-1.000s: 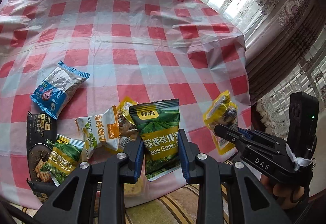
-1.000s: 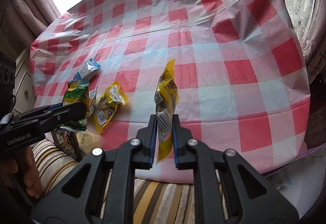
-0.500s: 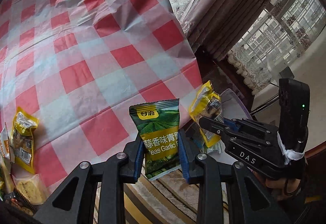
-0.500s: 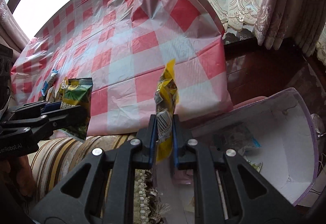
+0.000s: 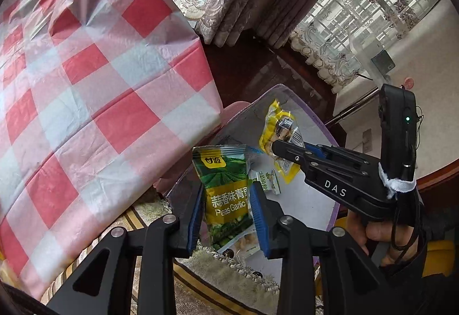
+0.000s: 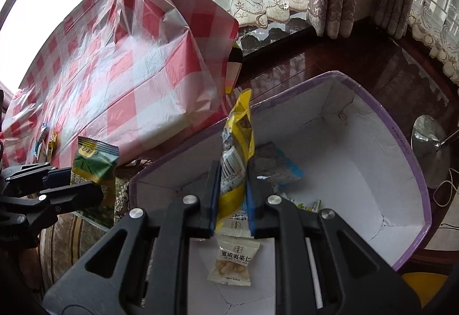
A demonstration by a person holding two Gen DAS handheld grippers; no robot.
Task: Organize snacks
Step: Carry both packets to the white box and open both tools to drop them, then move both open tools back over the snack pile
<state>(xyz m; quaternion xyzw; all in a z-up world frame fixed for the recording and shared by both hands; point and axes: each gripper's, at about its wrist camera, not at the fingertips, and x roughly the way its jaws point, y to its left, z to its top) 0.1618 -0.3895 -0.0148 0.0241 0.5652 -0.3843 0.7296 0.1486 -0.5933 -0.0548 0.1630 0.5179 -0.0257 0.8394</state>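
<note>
The left claw (image 5: 226, 214) is pinched on a green garlic-pea packet (image 5: 225, 188), held upright above the near edge of a white box with a purple rim (image 6: 407, 148); its jaws have just been opening slightly, with the packet between them. The right claw (image 6: 231, 194) has also just been opening, and a yellow snack packet (image 6: 238, 143) is seen between its blue pads (image 6: 214, 197) over the box's interior; whether it is gripped cannot be told. Inside the box, a pale nut packet (image 6: 233, 263) and a blue-edged packet (image 6: 278, 165) are lying. A surface draped in a red-checked cloth (image 5: 86, 91) is beside the box, with more snacks (image 6: 47, 143) at its far left.
</note>
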